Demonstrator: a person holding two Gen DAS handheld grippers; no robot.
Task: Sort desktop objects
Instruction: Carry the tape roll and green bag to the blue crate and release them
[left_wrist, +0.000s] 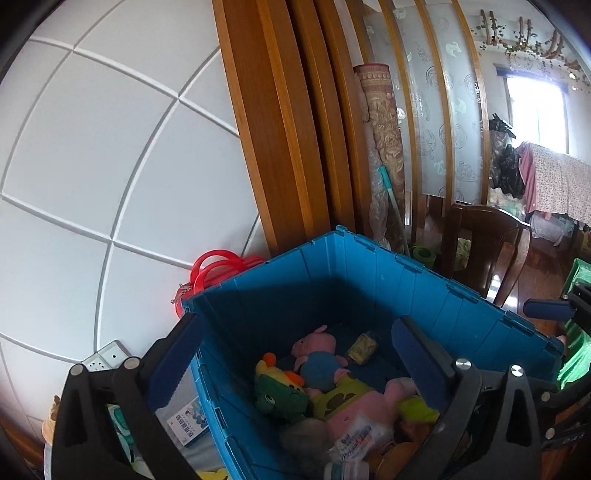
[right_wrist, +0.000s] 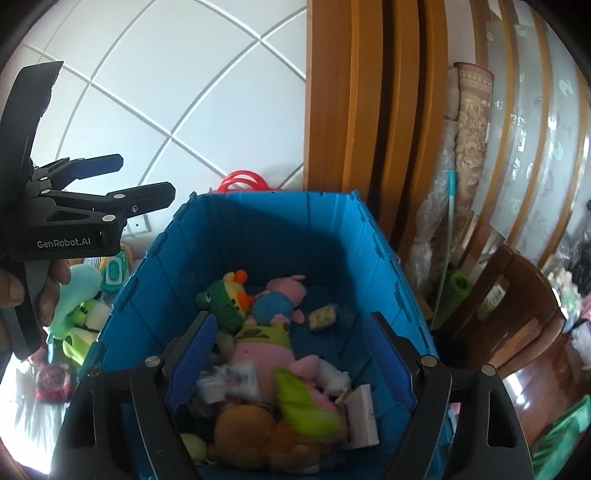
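Right wrist view: right tongs (right_wrist: 291, 358) spread wide, nothing between them, poised over blue bin (right_wrist: 380, 258). Bin holds pink pig plush (right_wrist: 280, 295), green frog plush (right_wrist: 221, 302), brown bear plush (right_wrist: 251, 432), small packet (right_wrist: 323, 316), white box (right_wrist: 364, 413). Blurred green item (right_wrist: 306, 402) sits on the pile, shape unclear. Left tongs (right_wrist: 146, 179) also spread, empty, left of bin near the white wall. More toys (right_wrist: 81, 295) lie outside bin's left wall.
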